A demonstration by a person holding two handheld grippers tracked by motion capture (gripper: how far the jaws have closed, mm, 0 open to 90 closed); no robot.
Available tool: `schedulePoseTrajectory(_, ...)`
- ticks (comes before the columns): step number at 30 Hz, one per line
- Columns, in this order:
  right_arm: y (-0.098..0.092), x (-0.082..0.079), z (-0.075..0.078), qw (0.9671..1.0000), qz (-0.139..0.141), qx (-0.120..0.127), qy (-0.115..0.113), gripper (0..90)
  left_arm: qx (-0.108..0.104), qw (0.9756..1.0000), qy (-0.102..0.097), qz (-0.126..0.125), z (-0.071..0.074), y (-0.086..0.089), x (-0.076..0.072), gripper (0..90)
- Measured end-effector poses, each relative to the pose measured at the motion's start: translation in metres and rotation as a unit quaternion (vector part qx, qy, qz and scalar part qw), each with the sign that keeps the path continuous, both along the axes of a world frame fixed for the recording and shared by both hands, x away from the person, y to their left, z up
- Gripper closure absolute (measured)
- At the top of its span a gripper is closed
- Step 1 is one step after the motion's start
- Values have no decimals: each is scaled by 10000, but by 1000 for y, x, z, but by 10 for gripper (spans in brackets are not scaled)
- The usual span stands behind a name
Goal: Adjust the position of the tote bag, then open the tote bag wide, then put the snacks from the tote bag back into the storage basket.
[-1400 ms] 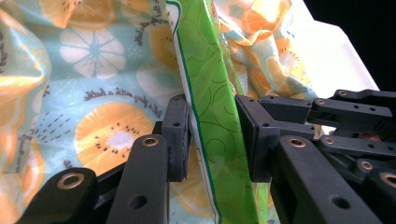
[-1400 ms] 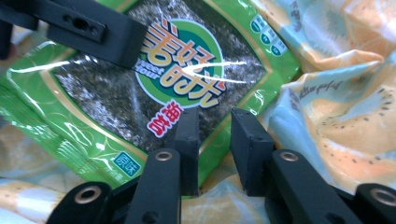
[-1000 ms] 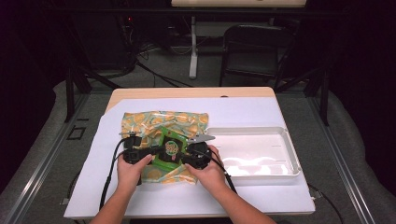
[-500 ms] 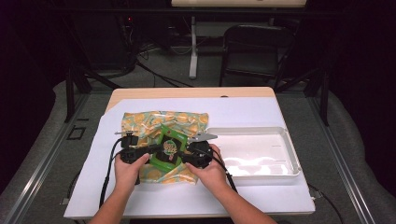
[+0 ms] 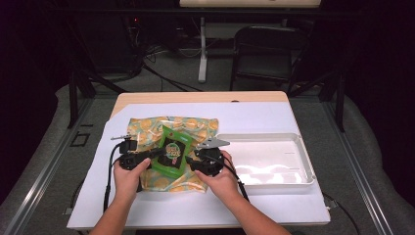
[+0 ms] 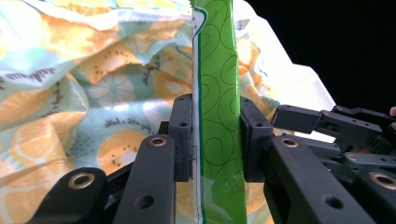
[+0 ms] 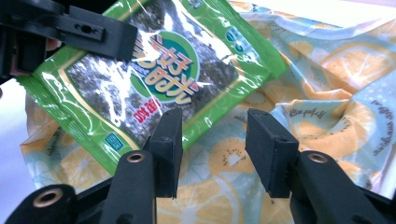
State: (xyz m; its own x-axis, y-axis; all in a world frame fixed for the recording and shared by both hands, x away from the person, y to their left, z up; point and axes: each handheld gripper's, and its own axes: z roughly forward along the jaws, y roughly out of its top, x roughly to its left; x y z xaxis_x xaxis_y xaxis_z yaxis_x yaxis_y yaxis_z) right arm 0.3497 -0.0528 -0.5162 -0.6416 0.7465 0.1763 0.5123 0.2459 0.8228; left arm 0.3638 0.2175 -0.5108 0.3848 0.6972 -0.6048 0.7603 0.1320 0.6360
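Near the middle of the table, I have the green snack packet (image 5: 171, 152) lifted above the fruit-print bag (image 5: 147, 134), which lies flat on the white sheet (image 5: 274, 210) left of the white tray (image 5: 303, 161). My left gripper (image 5: 155, 152) comes in from the packet's left side. In the left gripper view I see the packet (image 6: 219, 112) edge-on between the two black pads, and both pads press against it, so this gripper is clenched on the packet. The fruit-print bag (image 6: 84, 88) spreads out behind it, crumpled.

My right gripper (image 5: 192, 160) sits at the packet's right edge, just beside it. Its jaws have just been opening. In the right gripper view the gap between its pads (image 7: 169, 140) is wide, and only the fruit-print bag (image 7: 327, 88) shows through that gap. The packet (image 7: 154, 74) hangs tilted, its printed face towards this camera, with its lower edge just behind the left-hand pad; I cannot tell whether that pad touches the film. So the right gripper is released and grips nothing. The left gripper's jaw shows at that view's upper left, clamped on the packet's far side. Both of my hands rest low over the sheet, near the table's near edge, with the tray well clear to the right.
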Motion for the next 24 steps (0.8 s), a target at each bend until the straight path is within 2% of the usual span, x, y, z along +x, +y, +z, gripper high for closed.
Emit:
schedulePoseTrajectory(10,-2,-1,5,9999,-4,112,-45,561,-101,9998,-96,109,6,7,-2,715)
schedulePoseTrajectory(15,-2,-3,8,9999,63,81,-100,558,23,9997,-227,101,10,7,-4,715)
schedulePoseTrajectory(24,-2,-5,13,9997,100,176,-159,553,-6,9993,-369,107,18,7,-8,715)
